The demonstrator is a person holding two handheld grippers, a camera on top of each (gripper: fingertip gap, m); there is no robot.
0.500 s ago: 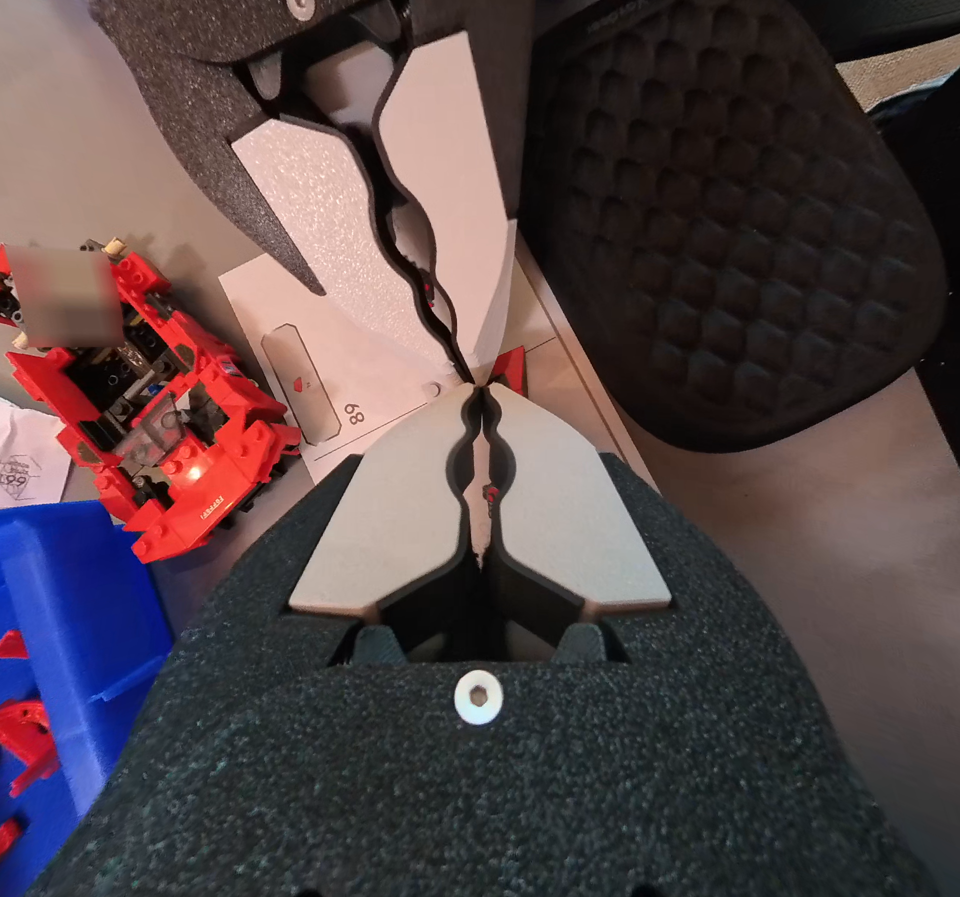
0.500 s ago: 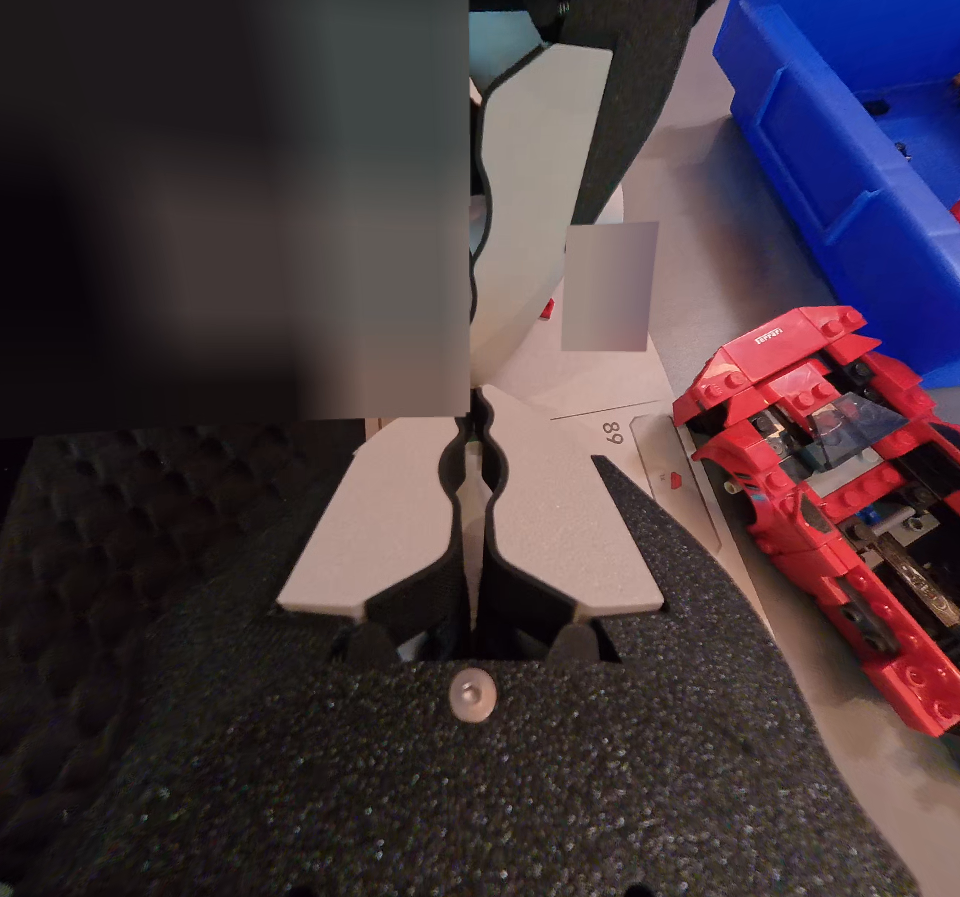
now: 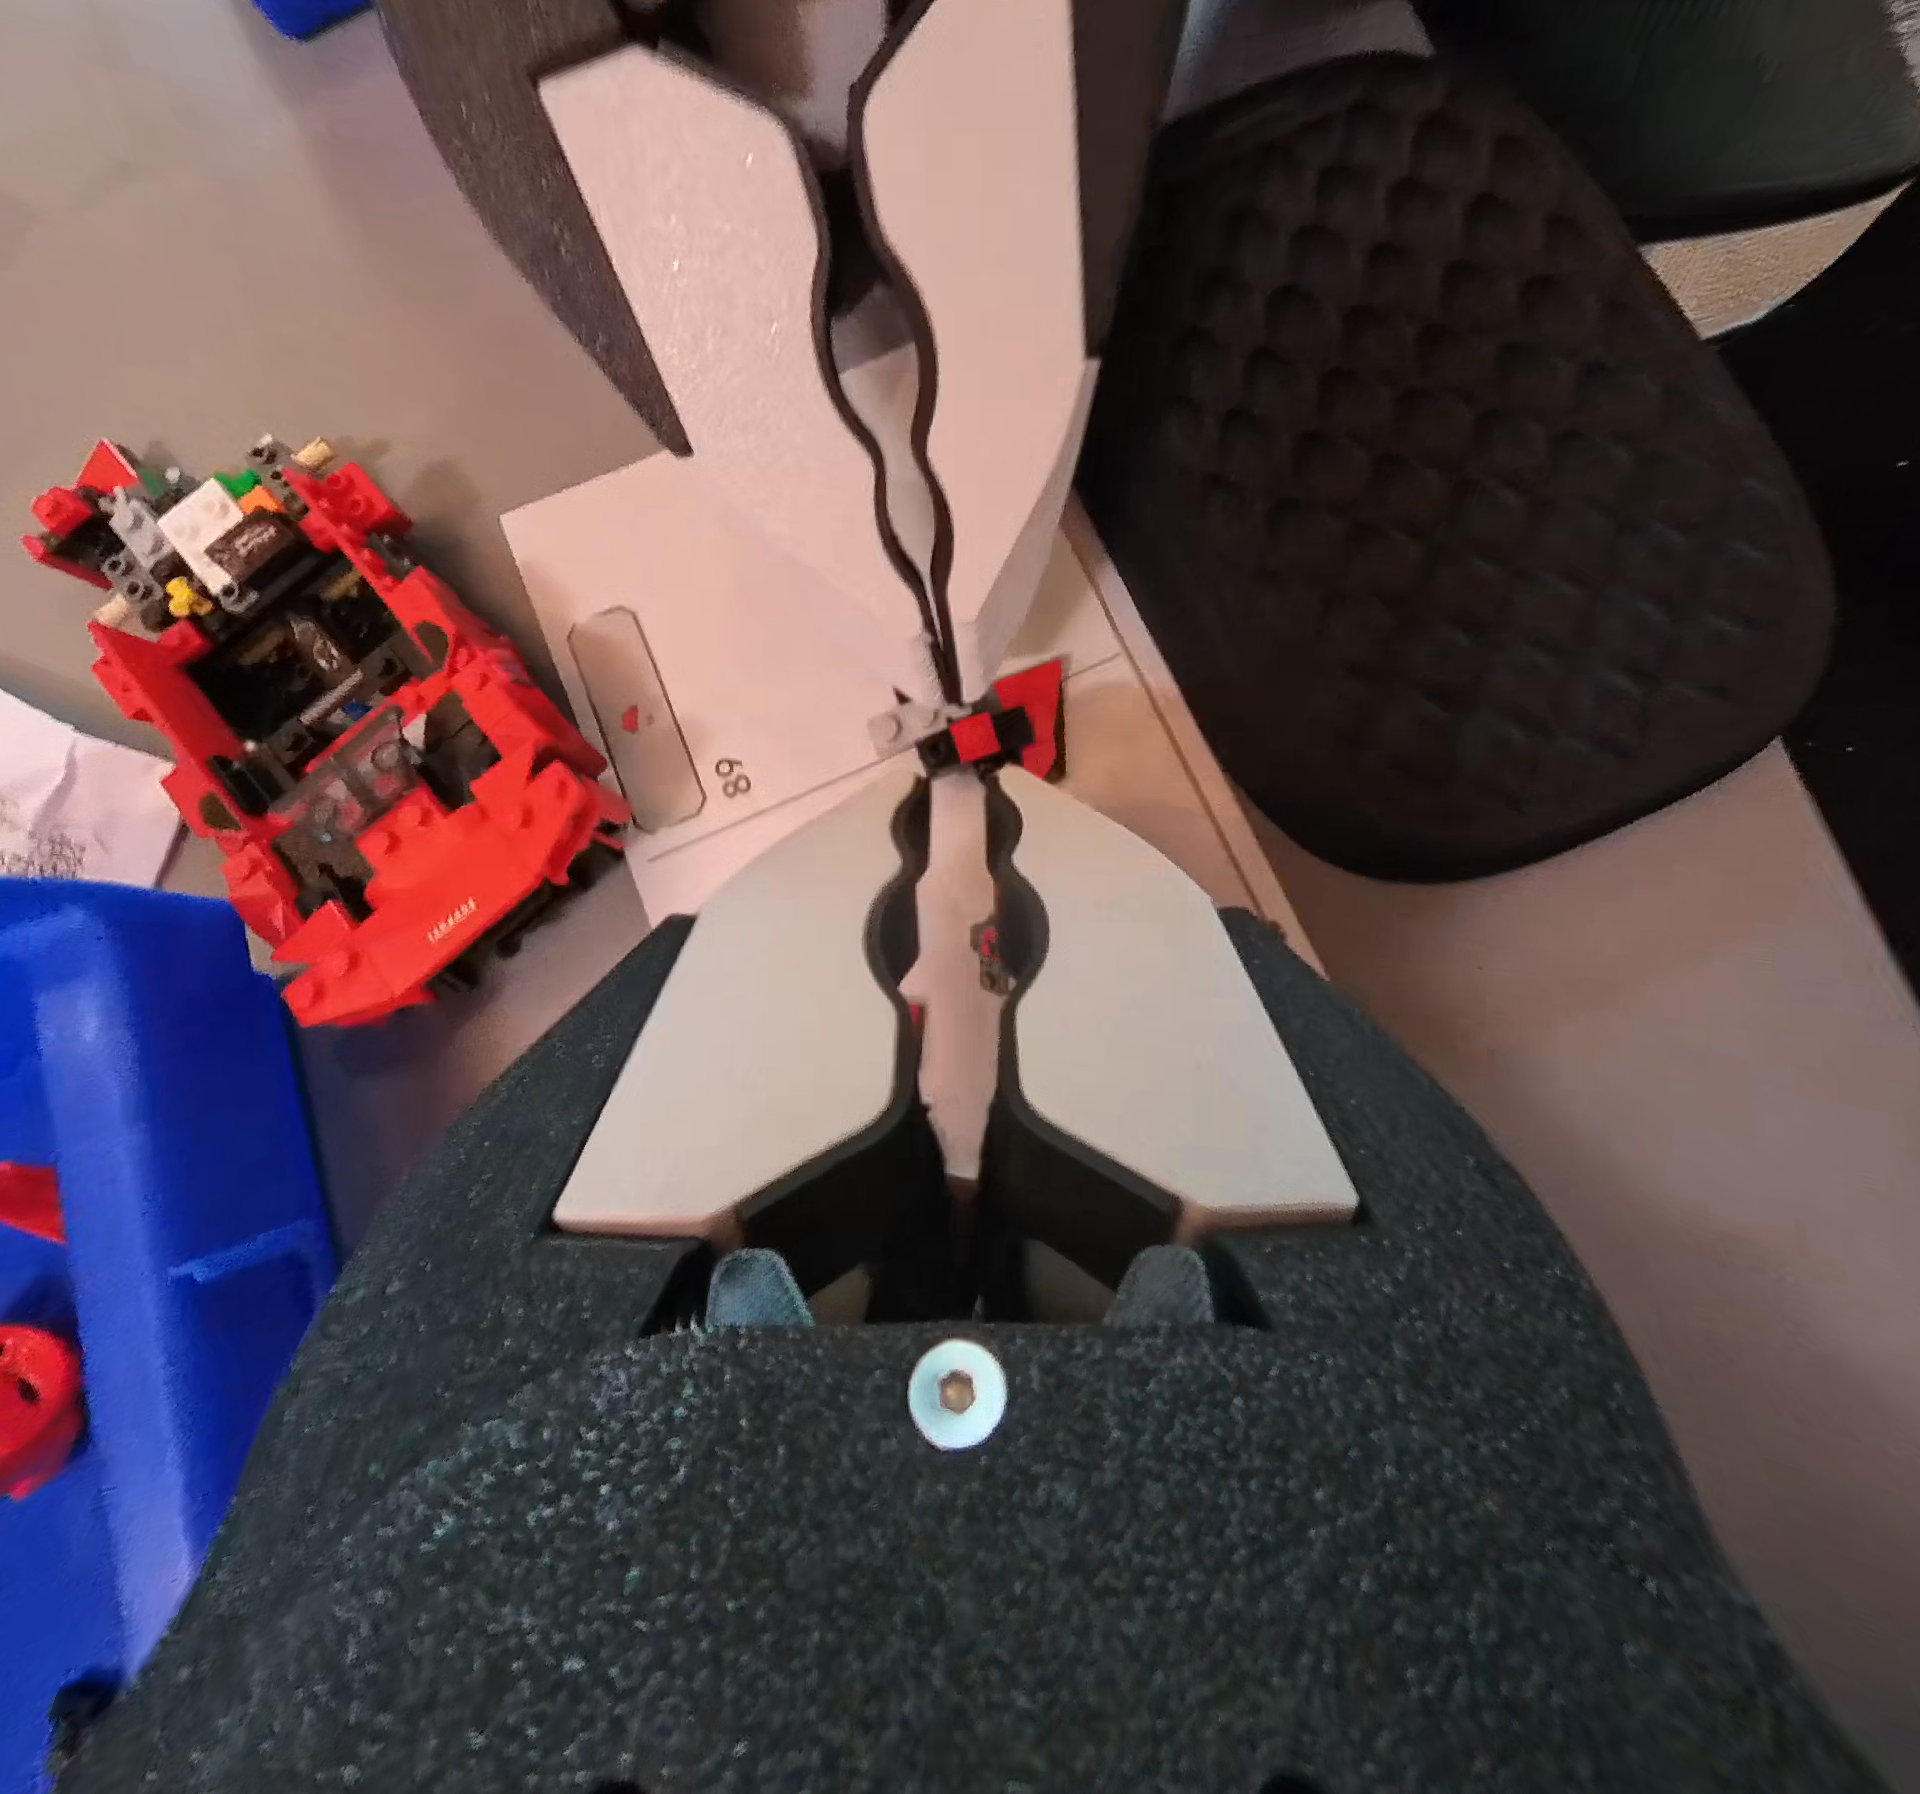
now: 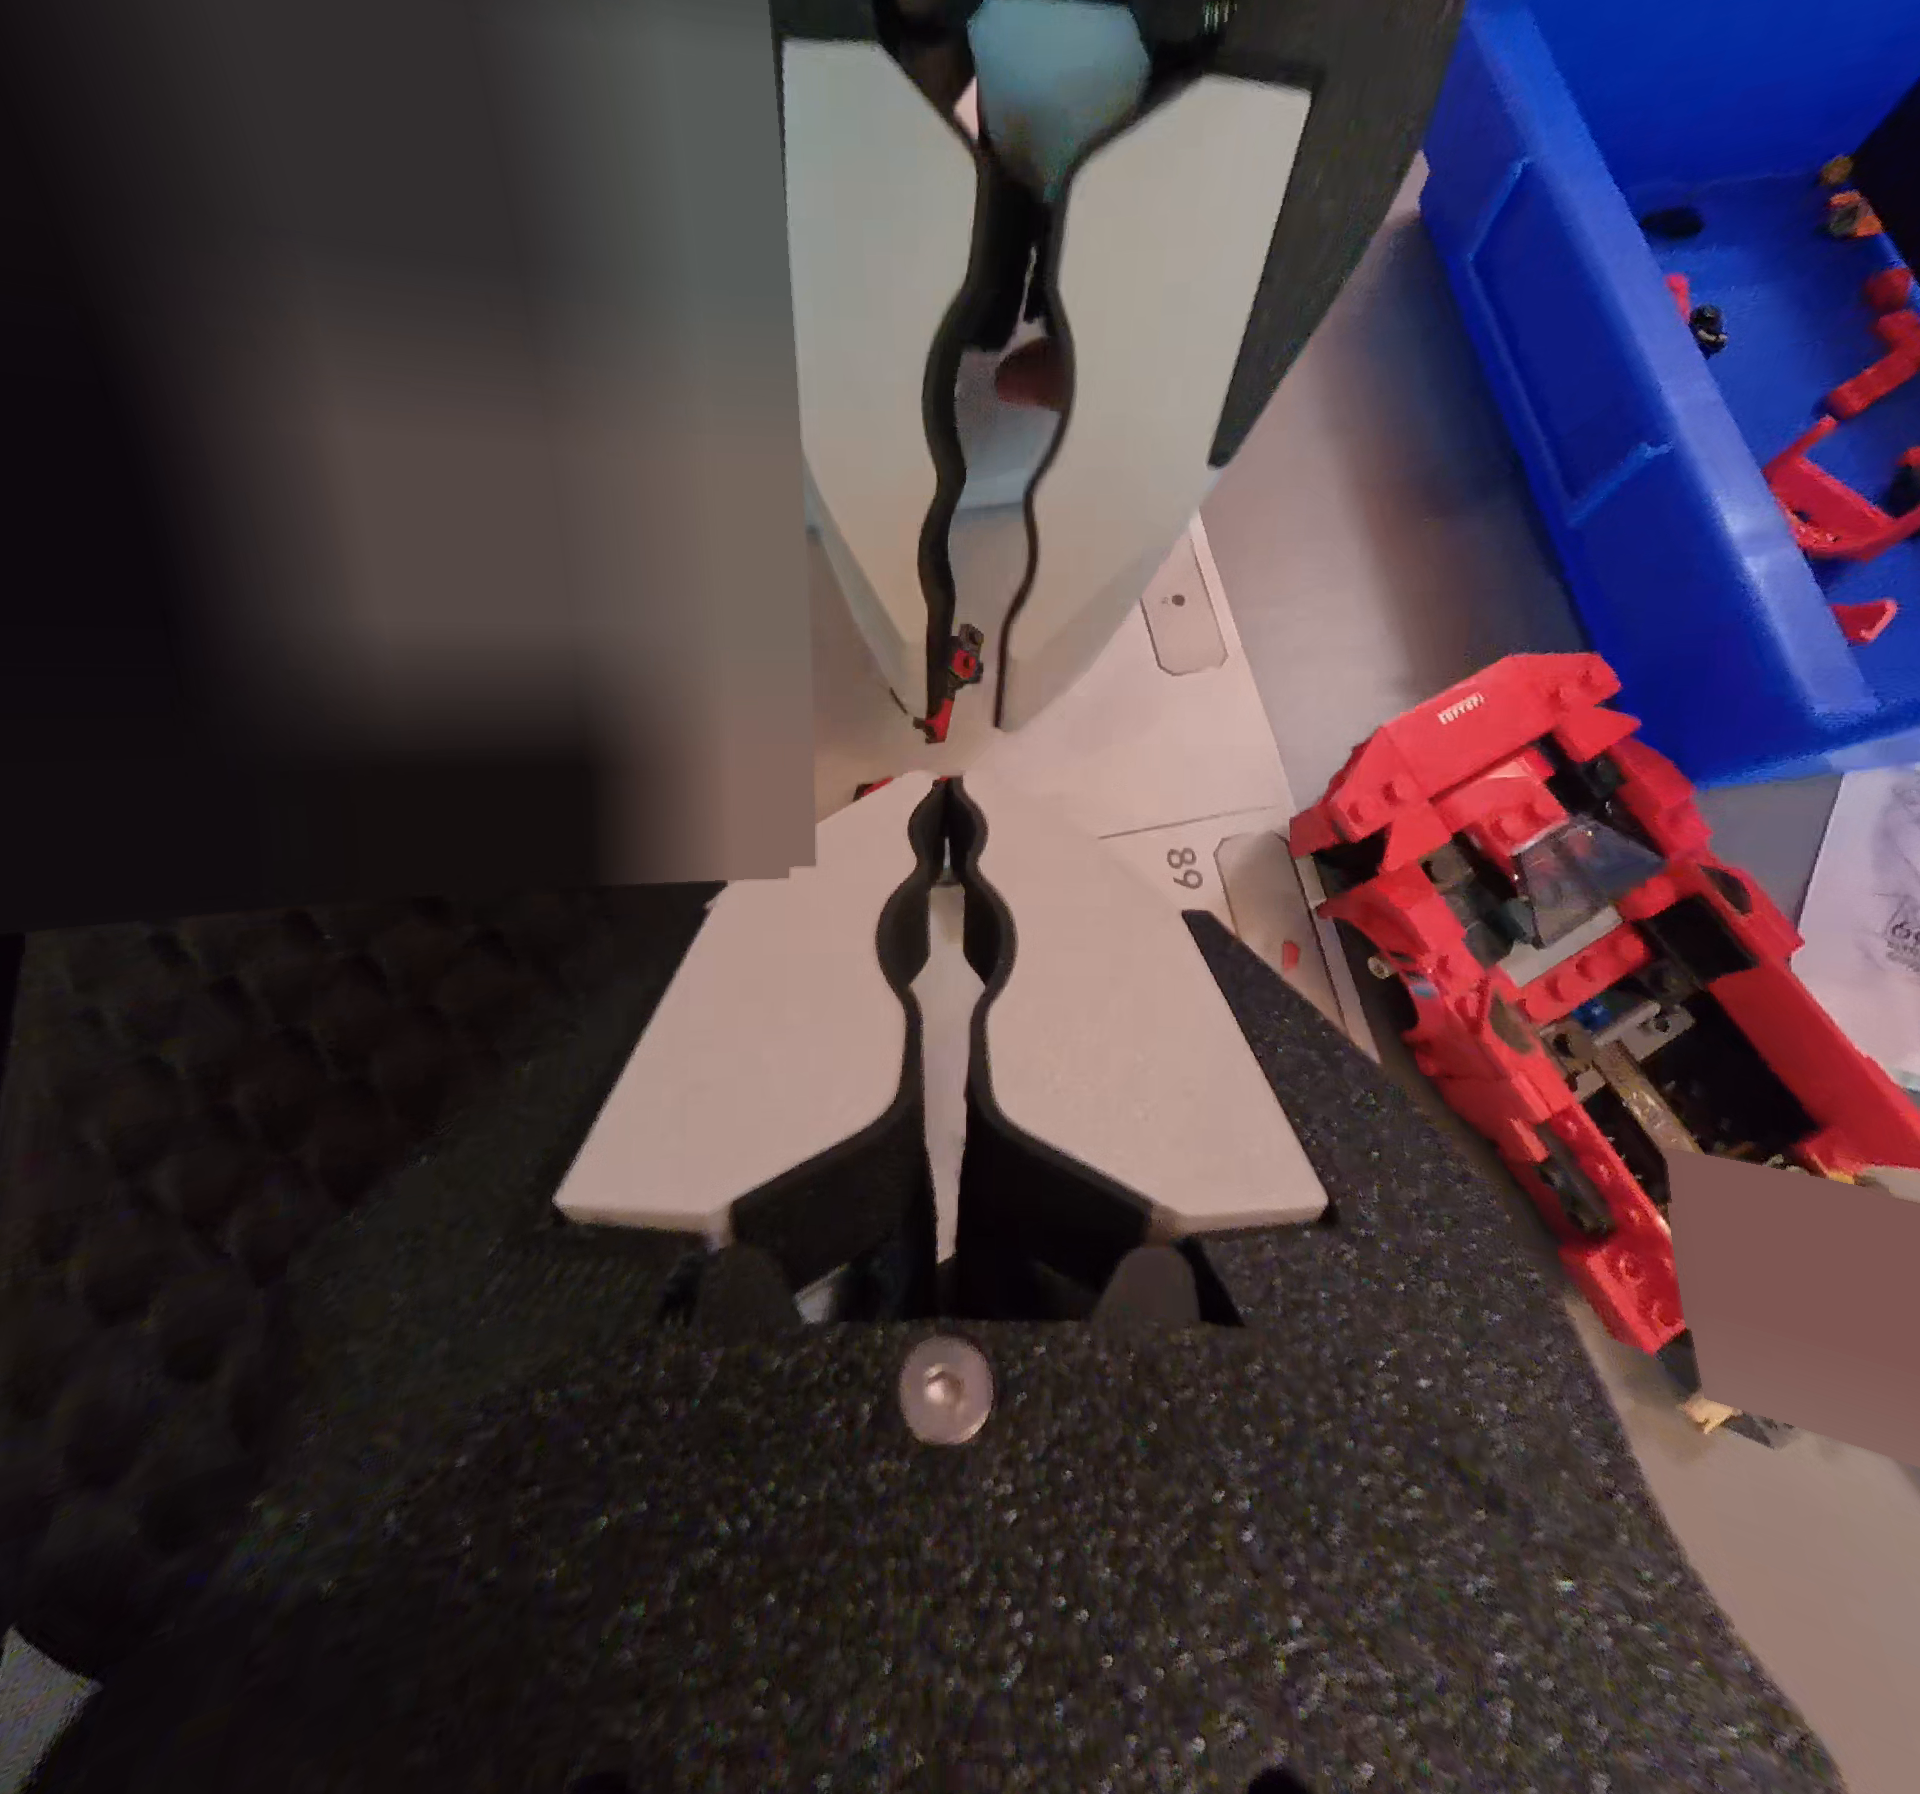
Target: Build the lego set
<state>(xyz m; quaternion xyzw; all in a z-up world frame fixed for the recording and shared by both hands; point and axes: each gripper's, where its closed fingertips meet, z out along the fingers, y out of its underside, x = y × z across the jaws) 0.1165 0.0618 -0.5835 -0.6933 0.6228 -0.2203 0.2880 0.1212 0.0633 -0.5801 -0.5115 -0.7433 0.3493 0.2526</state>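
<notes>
A: Colours, quick. Your left gripper [image 3: 961, 778]?

B: Pale grey fingers, black wavy edging, speckled black body. Your right gripper [image 4: 943, 788], same scheme.

A: Small brick assembly [image 3: 971, 734] at your tips?

B: Red and black, with a light grey bit.

A: The partly built brick car [image 3: 343, 757]?

B: Mostly red, black inside, bits of white, green, orange, yellow.

A: Rest?

B: Blue plastic bin [image 4: 1621, 373] with red pieces, white instruction page [image 3: 748, 643], black cushion [image 3: 1455, 477] with honeycomb pattern, grey table [image 3: 208, 269].
</notes>
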